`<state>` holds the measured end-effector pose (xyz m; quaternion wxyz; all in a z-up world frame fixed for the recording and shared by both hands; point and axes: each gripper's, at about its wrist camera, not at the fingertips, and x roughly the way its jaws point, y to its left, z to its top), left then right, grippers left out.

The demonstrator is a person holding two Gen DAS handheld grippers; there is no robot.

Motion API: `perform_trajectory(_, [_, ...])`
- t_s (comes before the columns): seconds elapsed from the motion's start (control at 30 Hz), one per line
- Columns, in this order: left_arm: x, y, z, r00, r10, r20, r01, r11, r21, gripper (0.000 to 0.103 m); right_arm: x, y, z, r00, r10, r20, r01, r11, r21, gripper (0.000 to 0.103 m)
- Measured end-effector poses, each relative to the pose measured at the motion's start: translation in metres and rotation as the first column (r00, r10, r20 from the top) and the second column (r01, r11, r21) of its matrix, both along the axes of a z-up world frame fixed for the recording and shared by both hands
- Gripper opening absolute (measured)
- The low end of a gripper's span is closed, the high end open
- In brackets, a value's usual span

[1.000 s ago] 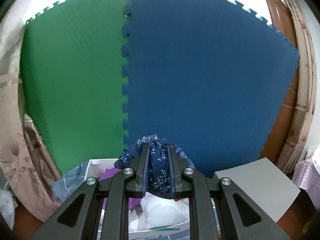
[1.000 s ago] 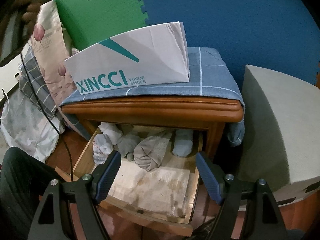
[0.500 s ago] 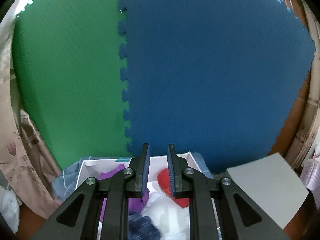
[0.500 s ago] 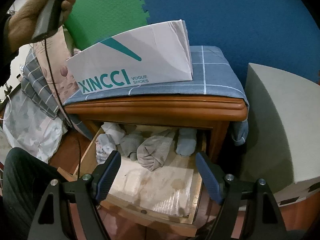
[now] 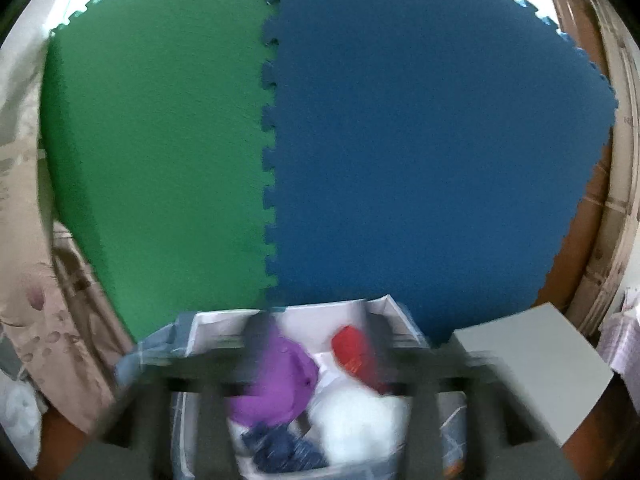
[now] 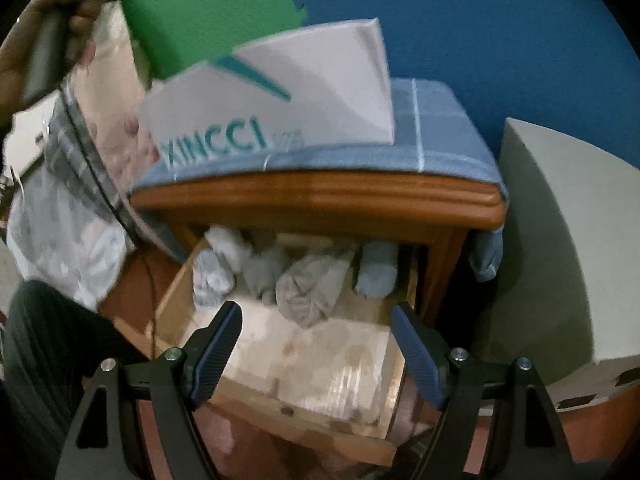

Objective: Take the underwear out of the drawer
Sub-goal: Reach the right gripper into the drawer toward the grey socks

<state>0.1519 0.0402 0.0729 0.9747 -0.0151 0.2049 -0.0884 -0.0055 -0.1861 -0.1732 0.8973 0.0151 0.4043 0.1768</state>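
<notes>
- The right gripper [image 6: 316, 344] has its jaws spread wide with nothing between them; its blue-padded fingers [image 6: 218, 346] frame the front half of the open drawer [image 6: 280, 412].
- The left gripper [image 5: 316, 344] is smeared by motion blur, so I cannot tell how its jaws stand; only dark streaks of its frame cross the lower part of the left wrist view.
- Just past those streaks sits a white box [image 5: 208, 324] with clothes inside: a dark blue patterned garment [image 5: 284, 450] nearest, a white bundle [image 5: 360, 420] beside it, a purple piece [image 5: 276, 376] behind on the left and a red piece [image 5: 352, 350] behind on the right.
- In the right wrist view, the drawer's front floor is bare, stained wood [image 6: 320, 364].
- Toward the back of the drawer lies a row of rolled grey and pale blue underwear [image 6: 308, 284], partly under the cabinet top; the rolls touch one another.
- Above the drawer is the wooden nightstand [image 6: 320, 200], its top covered by a blue checked cloth [image 6: 440, 140].
- On that cloth stands the same white box, printed "XINCCI" [image 6: 216, 144] in teal.
- To the right, beside the nightstand, is a grey block [image 6: 560, 240].
- At upper left, the left hand [image 6: 44, 44] grips a handle.
- Farthest back, green [image 5: 160, 140] and blue [image 5: 440, 140] foam mats interlock against the wall.
</notes>
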Motion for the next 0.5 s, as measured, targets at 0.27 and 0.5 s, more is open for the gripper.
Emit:
perform_trajectory(0.27, [-0.117, 0.057, -0.049, 0.991, -0.072, 0.111, 0.057, 0.989, 0.133, 0.102, 0.026, 0.045, -0.022, 0.973, 0.198, -0.12, -0.205, 0.978, -0.048, 0.079])
perform_trajectory(0.5, [-0.166, 0.137, -0.126, 0.999, 0.031, 0.016, -0.032, 0.994, 0.108, 0.102, 0.044, 0.122, -0.057, 0.899, 0.397, -0.185, -0.43, 0.88, -0.201, 0.079])
